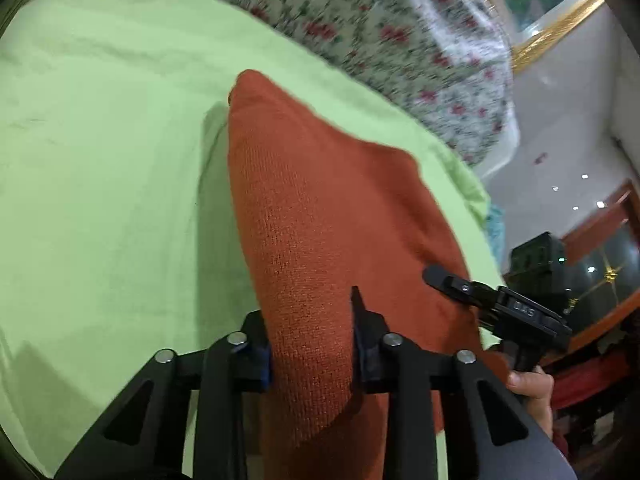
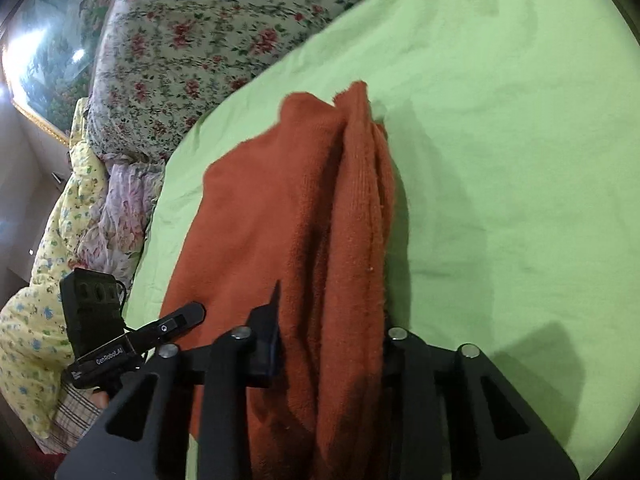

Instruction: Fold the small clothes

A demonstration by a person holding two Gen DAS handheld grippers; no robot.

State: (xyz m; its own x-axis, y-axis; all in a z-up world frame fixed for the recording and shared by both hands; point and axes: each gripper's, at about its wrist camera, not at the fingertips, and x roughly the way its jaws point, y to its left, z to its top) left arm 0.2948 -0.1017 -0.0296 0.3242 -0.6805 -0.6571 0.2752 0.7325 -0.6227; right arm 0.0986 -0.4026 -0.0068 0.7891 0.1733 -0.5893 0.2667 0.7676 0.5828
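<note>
Left gripper (image 1: 312, 340) clamped on cloth (image 1: 320, 208); right gripper (image 2: 332, 344) clamped on same near edge. Cloth's long axis runs straight ahead, over sheet (image 1: 100, 160).

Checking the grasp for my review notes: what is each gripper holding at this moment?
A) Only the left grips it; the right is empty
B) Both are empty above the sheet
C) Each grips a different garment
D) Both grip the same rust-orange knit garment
D: the left gripper and the right gripper each have the rust-orange knit garment bunched between their fingers, above the green sheet.
</note>
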